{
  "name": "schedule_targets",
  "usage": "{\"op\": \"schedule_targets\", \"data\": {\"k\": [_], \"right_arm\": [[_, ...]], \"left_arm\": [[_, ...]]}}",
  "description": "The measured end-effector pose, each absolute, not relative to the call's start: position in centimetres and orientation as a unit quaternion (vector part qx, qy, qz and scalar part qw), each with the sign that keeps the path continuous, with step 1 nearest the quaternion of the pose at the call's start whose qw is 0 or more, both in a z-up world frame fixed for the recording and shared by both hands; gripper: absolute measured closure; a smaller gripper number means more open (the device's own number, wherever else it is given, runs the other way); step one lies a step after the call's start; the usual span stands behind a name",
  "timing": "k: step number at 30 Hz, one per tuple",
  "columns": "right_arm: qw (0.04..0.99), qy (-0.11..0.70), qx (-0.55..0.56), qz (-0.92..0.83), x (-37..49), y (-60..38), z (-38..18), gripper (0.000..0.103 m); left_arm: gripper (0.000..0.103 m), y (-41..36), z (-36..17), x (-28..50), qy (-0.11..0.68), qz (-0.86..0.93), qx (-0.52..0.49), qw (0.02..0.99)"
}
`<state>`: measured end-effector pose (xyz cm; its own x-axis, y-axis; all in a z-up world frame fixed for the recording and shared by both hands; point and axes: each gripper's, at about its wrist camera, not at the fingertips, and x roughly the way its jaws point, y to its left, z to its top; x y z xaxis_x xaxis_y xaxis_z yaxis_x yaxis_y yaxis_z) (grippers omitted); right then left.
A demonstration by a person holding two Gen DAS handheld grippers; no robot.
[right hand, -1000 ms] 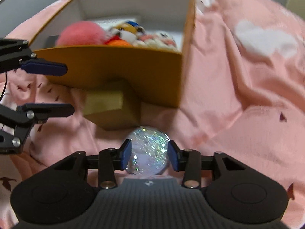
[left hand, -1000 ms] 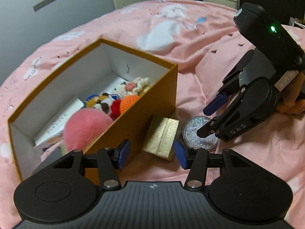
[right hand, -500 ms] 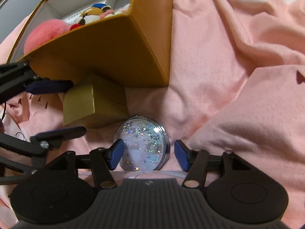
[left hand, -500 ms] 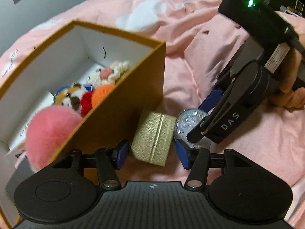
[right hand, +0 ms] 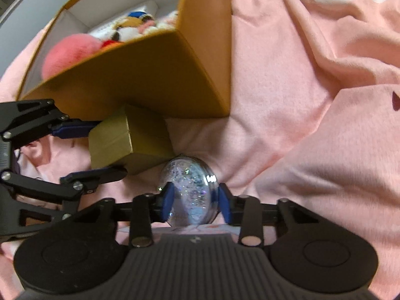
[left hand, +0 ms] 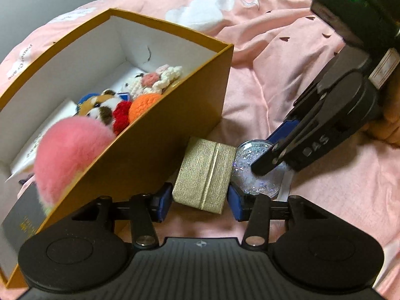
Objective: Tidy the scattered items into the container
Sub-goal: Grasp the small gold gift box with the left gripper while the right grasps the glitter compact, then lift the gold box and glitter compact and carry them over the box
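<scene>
A small gold gift box [left hand: 202, 175] lies on the pink bedspread against the outer wall of the mustard cardboard box [left hand: 155, 155]. My left gripper [left hand: 199, 202] straddles it, its jaws closing with both blue pads against the box's sides. Just to its right, a round glitter-filled case [right hand: 190, 192] stands tipped up on its edge. The right gripper [right hand: 195, 201] is closing on this case, a pad pressed on each face. In the right wrist view the gold box [right hand: 125, 145] sits between the left gripper's fingers [right hand: 72, 128].
The mustard box [right hand: 150, 75] has a white inside and holds a pink pompom [left hand: 70, 155], plush and crochet toys [left hand: 140, 95] and a white card. The rumpled pink bedspread [left hand: 275, 62] spreads to the right and beyond. A hand [left hand: 392, 122] holds the right gripper.
My left gripper sank over the gold box and its jaws narrowed onto it. The right jaws widened, then closed on the glitter case, which went from lying flat to standing on edge.
</scene>
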<state>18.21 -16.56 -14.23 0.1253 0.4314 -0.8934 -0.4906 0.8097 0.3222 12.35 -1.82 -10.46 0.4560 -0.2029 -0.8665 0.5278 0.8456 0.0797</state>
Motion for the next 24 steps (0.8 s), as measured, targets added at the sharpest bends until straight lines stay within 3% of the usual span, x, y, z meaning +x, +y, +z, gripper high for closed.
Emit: {"op": "schedule_targets", "data": {"k": [8, 24], "right_arm": [[0.741, 0.563, -0.033, 0.363, 15.9, -14.8, -12.0, 0.088], [0.775, 0.496, -0.094, 0.379, 14.8, -14.9, -5.9, 0.089]], "left_arm": [[0.049, 0.4, -10.2, 10.8, 0.488, -0.176, 0.141, 0.843], [0.051, 2.9, -4.4, 8.2, 0.423, -0.173, 0.074, 0.886]]}}
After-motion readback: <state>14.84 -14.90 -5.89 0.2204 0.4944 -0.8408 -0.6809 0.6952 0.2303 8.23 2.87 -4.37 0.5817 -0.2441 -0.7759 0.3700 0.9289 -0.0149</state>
